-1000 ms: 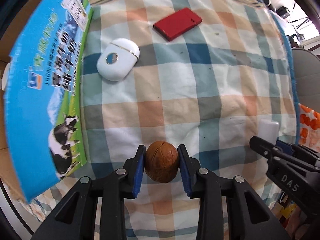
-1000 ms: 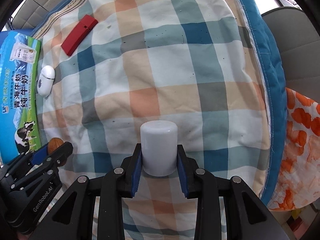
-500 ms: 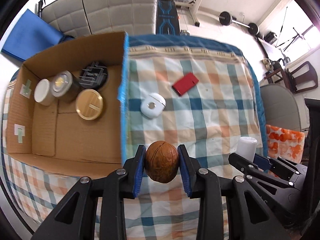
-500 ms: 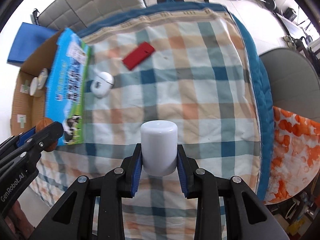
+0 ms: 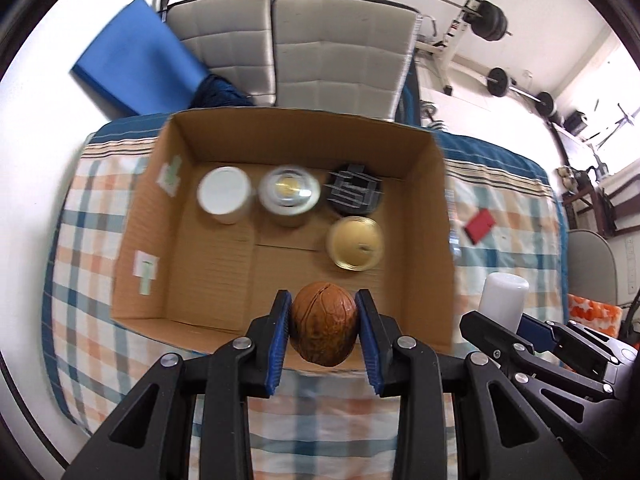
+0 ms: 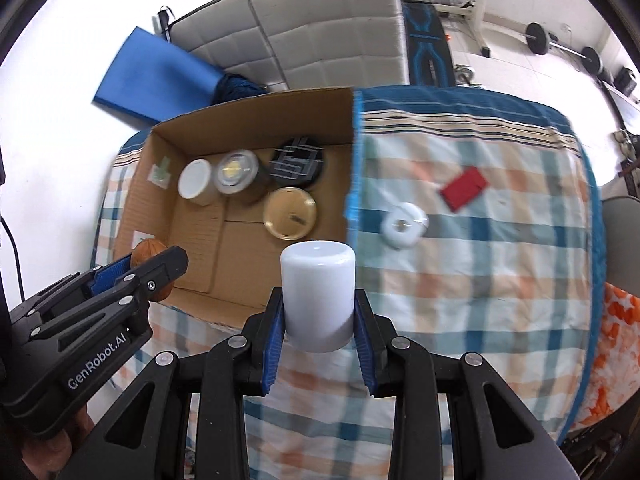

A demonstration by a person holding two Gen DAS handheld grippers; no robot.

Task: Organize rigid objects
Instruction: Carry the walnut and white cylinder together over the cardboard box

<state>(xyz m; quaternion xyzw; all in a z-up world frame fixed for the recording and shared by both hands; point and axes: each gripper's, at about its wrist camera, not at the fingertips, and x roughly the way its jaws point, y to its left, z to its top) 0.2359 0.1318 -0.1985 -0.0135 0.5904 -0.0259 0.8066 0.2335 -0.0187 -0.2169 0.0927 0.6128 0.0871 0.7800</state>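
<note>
My left gripper [image 5: 323, 330] is shut on a brown walnut [image 5: 323, 328] and holds it high above the near wall of an open cardboard box [image 5: 442, 184]. My right gripper [image 6: 318, 312] is shut on a white cylinder [image 6: 318, 294] above the checked cloth, just right of the box [image 6: 348, 120]. The walnut [image 6: 149, 254] and left gripper [image 6: 156, 272] also show at the left of the right wrist view; the cylinder [image 5: 503, 298] shows at the right of the left wrist view. The box holds several round tins and jars, among them a gold-lidded tin [image 5: 356, 242].
A white oval case [image 6: 405, 225] and a red flat box [image 6: 464, 189] lie on the checked cloth [image 6: 500, 280] right of the box. Grey padded chairs [image 5: 304, 48] and a blue mat [image 5: 140, 56] stand behind the table. Gym weights [image 5: 488, 20] are at the back right.
Both grippers have risen high above the table with their objects held. The left one has swung left, so the open box with its tins now lies below it.
</note>
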